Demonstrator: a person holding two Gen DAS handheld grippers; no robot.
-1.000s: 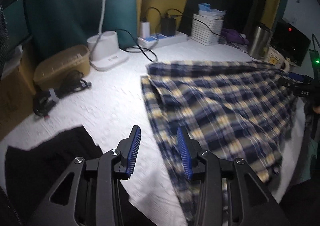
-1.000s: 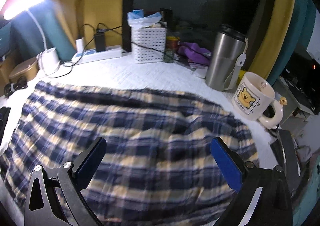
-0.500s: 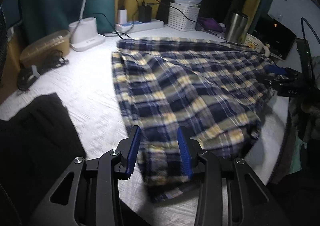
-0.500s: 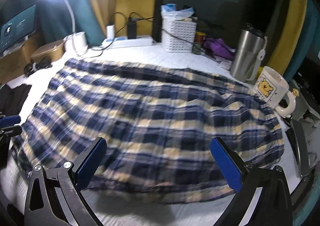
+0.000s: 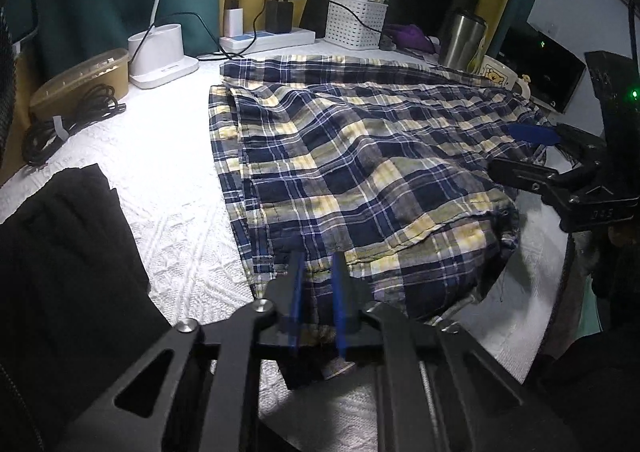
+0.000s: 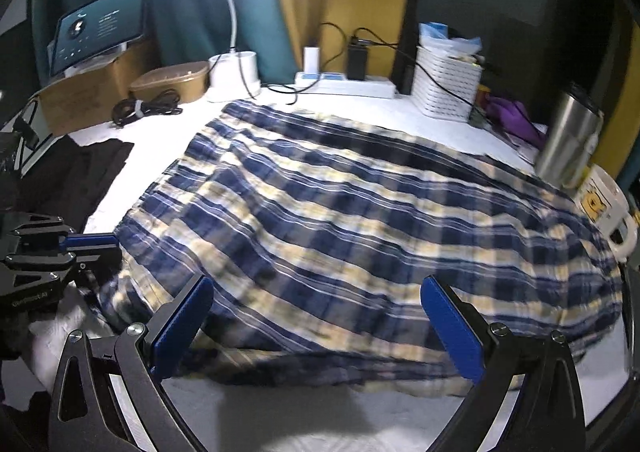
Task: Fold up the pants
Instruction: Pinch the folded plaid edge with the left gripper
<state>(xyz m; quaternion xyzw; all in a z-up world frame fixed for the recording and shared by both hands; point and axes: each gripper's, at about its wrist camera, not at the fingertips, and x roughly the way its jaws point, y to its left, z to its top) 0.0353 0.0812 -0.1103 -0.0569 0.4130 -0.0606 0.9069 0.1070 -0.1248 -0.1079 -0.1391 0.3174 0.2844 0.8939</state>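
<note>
Left gripper (image 5: 316,300) narrowed to a slim gap, blue pads pinching the near hem of the plaid pants (image 5: 360,156) at 6 o'clock of the left wrist view. Right gripper (image 6: 318,326) spread wide, blue ribbed pads apart and clear of the cloth, hovering over the near edge at 6 o'clock of its own view; nothing held.

Pants spread across the middle of the tabletop (image 5: 168,180), thin woven fabric in navy, yellow and white checks, rumpled into soft ridges, one layer lying over another along the left edge. Tabletop covered in white quilted cloth with a raised pattern.

Black garment (image 5: 60,252) at 8 o'clock, matte and flat, beside the pants without touching. Round white lamp base (image 5: 160,52) at 11 o'clock. White slotted basket (image 5: 356,26) at 12 o'clock, brushed steel tumbler (image 5: 464,38) at 1 o'clock, glossy bear-print mug (image 6: 608,208) at 3 o'clock of the right wrist view, just beside the cloth.
</note>
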